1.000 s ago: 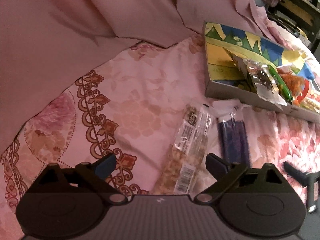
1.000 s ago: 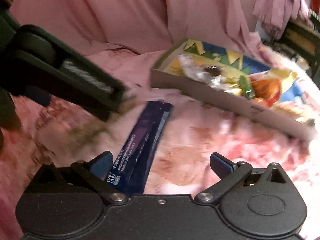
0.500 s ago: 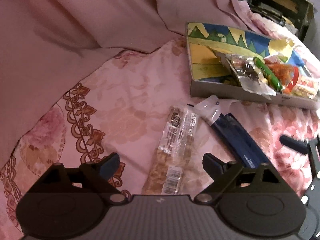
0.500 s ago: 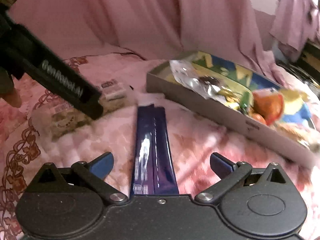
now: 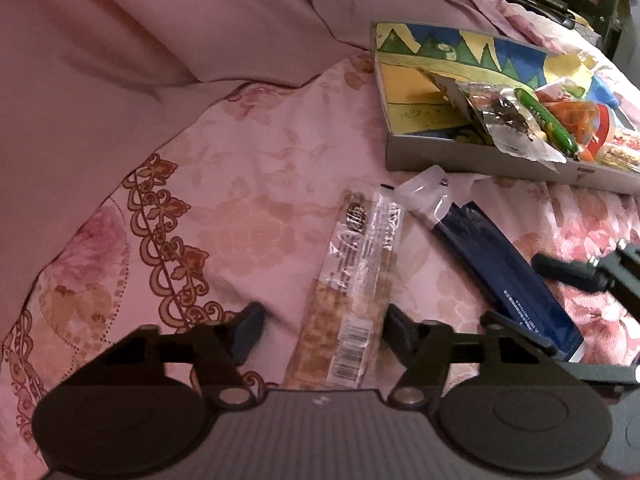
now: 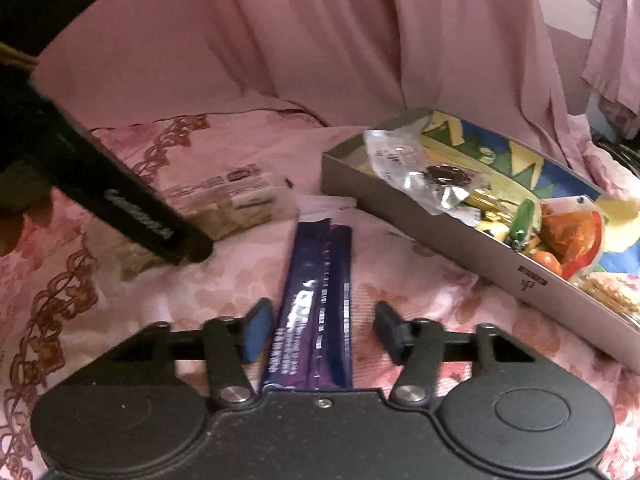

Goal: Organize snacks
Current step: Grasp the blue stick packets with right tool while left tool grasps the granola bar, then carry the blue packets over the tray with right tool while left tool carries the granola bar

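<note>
Two snacks lie loose on the bedspread [image 5: 248,184] just in front of the tray [image 5: 472,158], which already holds a pile of packets: a clear bar [image 5: 352,280] and, nearer the tray's middle, a blue pack [image 6: 316,304]. Looks like each gripper straddles one so both go in together; the left gripper [image 5: 322,334] is closing around the bar, the right gripper [image 6: 320,330] around the pack, pads not pressing yet

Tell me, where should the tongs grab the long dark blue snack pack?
Grab the dark blue pack across its narrow width at the near end, coming from above. It lies flat and long on the bedspread, with both long edges free. The right tongs already straddle it there, closing.
</note>
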The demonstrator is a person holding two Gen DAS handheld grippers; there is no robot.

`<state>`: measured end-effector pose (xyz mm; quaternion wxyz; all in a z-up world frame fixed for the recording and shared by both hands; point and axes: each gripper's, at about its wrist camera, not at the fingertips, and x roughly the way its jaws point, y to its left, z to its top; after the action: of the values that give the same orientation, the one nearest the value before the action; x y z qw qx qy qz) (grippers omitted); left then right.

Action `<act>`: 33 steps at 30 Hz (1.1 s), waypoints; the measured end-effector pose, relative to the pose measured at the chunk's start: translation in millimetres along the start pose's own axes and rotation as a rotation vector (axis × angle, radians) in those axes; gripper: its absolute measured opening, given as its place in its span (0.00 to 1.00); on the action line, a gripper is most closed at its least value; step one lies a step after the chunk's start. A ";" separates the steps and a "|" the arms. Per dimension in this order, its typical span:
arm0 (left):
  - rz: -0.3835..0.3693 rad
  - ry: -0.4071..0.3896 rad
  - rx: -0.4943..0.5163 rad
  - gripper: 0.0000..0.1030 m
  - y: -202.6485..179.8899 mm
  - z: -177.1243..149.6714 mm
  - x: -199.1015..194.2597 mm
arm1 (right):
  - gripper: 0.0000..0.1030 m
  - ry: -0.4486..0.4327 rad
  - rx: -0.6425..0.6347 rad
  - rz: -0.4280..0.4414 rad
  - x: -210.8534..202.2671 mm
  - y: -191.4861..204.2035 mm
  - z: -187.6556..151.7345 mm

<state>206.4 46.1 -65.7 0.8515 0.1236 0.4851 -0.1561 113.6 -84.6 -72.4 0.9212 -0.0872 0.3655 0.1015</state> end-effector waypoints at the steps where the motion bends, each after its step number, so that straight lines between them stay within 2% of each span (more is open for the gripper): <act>1: -0.013 0.000 -0.009 0.57 0.4 -0.1 -1.1 | 0.40 0.003 -0.010 0.007 -0.7 2.0 -0.7; 2: -0.029 0.001 -0.021 0.50 0.9 -0.1 -2.3 | 0.40 0.007 -0.018 0.004 -1.6 3.7 -1.6; 3: -0.041 0.003 -0.030 0.48 1.0 -0.1 -3.1 | 0.39 0.011 -0.025 0.004 -2.9 4.7 -2.6; 8: -0.053 0.028 -0.066 0.40 -1.8 -2.1 -6.3 | 0.39 0.043 -0.015 0.013 -13.2 1.0 -9.6; 12: -0.125 0.067 -0.082 0.39 -13.2 -7.8 -11.2 | 0.39 0.091 -0.002 0.024 -26.7 -2.8 -16.2; 16: -0.179 0.089 -0.048 0.39 -32.2 -15.5 -15.3 | 0.39 0.155 0.032 0.030 -41.7 -7.4 -25.3; 19: -0.150 0.086 0.010 0.39 -43.6 -18.6 -17.3 | 0.42 0.155 0.065 0.020 -46.7 -11.5 -34.6; 21: -0.146 0.088 0.003 0.40 -43.0 -19.0 -17.3 | 0.47 0.142 0.082 0.015 -45.2 -12.9 -38.3; 26: -0.133 0.092 -0.026 0.43 -41.3 -21.9 -15.2 | 0.51 0.108 0.076 -0.024 -41.5 -5.9 -41.4; 28: -0.123 0.087 -0.020 0.42 -41.9 -23.6 -16.2 | 0.48 0.105 0.068 -0.026 -40.4 -5.9 -40.2; 30: -0.116 0.083 -0.019 0.39 -43.5 -24.7 -17.3 | 0.39 0.108 0.075 -0.011 -40.5 -7.3 -39.7; 33: -0.112 0.079 -0.025 0.37 -44.4 -26.4 -19.6 | 0.37 0.111 0.059 -0.015 -43.6 -5.2 -38.7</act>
<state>159.0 17.6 -64.5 0.8231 0.0915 0.5264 -0.1924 58.5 -104.0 -69.5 0.9024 -0.0683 0.4181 0.0786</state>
